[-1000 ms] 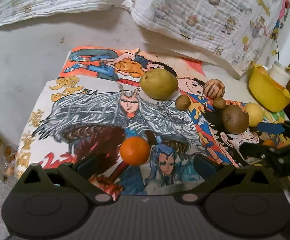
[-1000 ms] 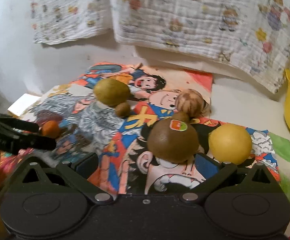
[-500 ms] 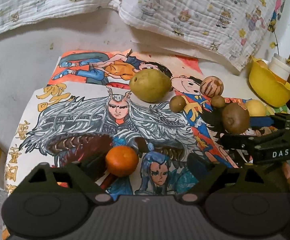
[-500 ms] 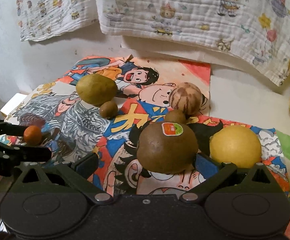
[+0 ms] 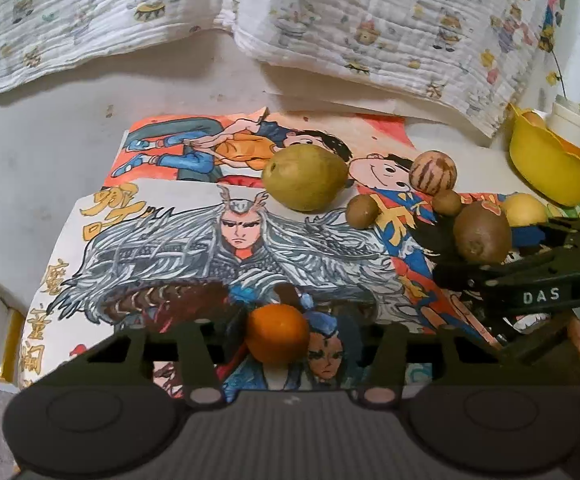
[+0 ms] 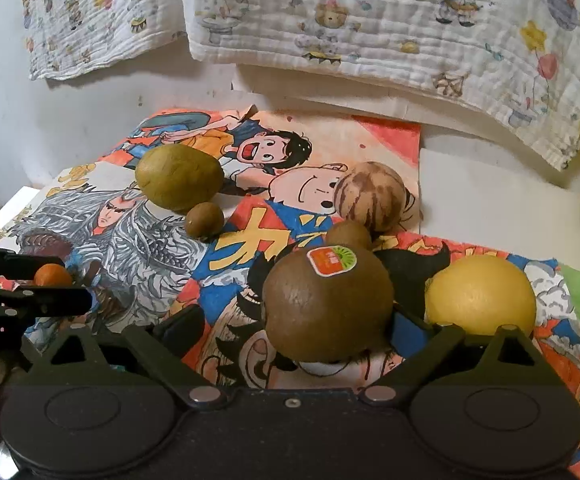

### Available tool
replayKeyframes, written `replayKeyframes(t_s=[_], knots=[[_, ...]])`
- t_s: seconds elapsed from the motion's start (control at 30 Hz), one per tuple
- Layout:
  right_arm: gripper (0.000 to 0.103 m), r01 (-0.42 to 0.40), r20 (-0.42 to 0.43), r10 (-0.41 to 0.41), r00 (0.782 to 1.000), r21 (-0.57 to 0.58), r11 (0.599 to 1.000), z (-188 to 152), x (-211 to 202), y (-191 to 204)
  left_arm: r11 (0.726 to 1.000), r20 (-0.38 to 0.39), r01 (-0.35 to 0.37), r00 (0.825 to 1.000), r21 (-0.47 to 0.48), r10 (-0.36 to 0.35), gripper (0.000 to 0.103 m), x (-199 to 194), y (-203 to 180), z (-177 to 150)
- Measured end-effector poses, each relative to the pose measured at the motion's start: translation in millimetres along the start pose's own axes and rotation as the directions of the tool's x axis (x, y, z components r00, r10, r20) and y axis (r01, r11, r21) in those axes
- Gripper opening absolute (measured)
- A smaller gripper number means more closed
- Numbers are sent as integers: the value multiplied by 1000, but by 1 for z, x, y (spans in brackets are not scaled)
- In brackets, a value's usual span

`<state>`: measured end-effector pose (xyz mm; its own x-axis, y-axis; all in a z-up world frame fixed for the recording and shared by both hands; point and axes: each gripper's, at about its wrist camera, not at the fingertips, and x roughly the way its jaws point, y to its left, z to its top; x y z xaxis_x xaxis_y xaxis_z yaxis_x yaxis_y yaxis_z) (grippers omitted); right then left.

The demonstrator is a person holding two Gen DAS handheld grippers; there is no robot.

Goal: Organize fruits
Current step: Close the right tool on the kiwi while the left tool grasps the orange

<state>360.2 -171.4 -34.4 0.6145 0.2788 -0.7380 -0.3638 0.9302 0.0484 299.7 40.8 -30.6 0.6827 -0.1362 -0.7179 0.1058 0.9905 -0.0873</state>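
The small orange (image 5: pixel 277 334) is being closed on by the left gripper (image 5: pixel 290 344), the big kiwi (image 6: pixel 327 305) flanked by the right gripper's (image 6: pixel 294 332) wide, narrowing jaws.

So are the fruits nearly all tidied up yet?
Not nearly. The yellow bowl seems to hold something already, though it's hard to tell what. Right now the left tool is closing around the small orange, and the right tool is closing around the big kiwi. The pear, two little kiwis, a striped fruit and a yellow fruit still wait on the drawings.
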Motion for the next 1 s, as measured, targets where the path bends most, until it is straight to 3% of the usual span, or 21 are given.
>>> replayKeyframes(t_s=[0.2, 0.37, 0.53, 0.67, 1.0], knots=[[82, 5, 9, -5, 1000, -32, 999, -1, -1, 5, 999, 6, -2, 1000, 36, 2, 39, 0, -5, -3], [65, 19, 25, -17, 1000, -55, 998, -1, -2, 8, 999, 2, 5, 1000, 36, -5, 37, -1, -6, -3], [64, 5, 44, -2, 999, -68, 998, -2, -1, 8, 999, -2, 17, 1000, 29, -17, 36, -3, -7, -2], [64, -55, 47, 57, 997, -42, 998, -4, -5, 5, 1000, -1, 22, 1000, 19, -22, 36, -7, -6, -3], [63, -171, 94, 182, 979, -112, 979, -12, -52, 31, 999, 50, 40, 998, 14, -40, 36, -38, -11, -7]])
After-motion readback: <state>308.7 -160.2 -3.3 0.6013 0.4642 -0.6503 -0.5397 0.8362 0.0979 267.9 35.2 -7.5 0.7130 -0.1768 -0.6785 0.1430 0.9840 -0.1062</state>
